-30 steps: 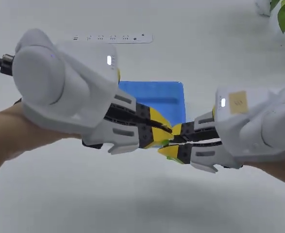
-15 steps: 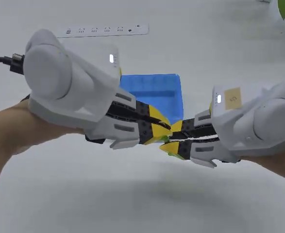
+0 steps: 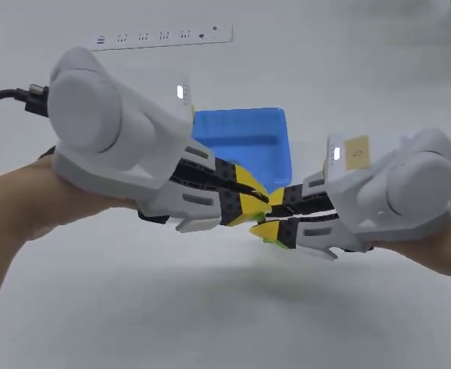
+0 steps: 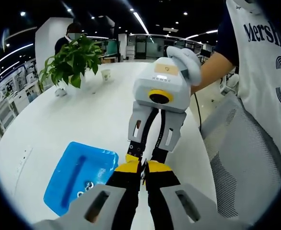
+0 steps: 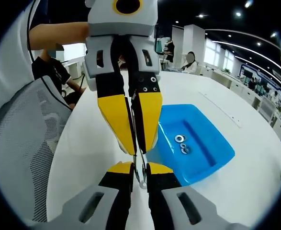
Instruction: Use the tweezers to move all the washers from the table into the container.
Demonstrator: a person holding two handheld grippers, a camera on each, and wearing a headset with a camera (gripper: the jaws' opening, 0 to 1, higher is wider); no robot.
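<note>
Little is changed since a moment ago: the two grippers are still held tip to tip over the table [image 3: 210, 315]. The left gripper [image 4: 141, 165] is squeezed narrow on the tweezers [image 5: 140, 160], and the same tweezers are pinched by the right gripper [image 5: 140, 171]. Some washers [image 5: 181, 141] are seen lying in the blue container [image 5: 212, 158] close by.

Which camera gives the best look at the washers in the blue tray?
The right gripper view: the washers lie plainly in the tray. The left gripper view has them small. Head view: the left gripper hides part of the tray.
</note>
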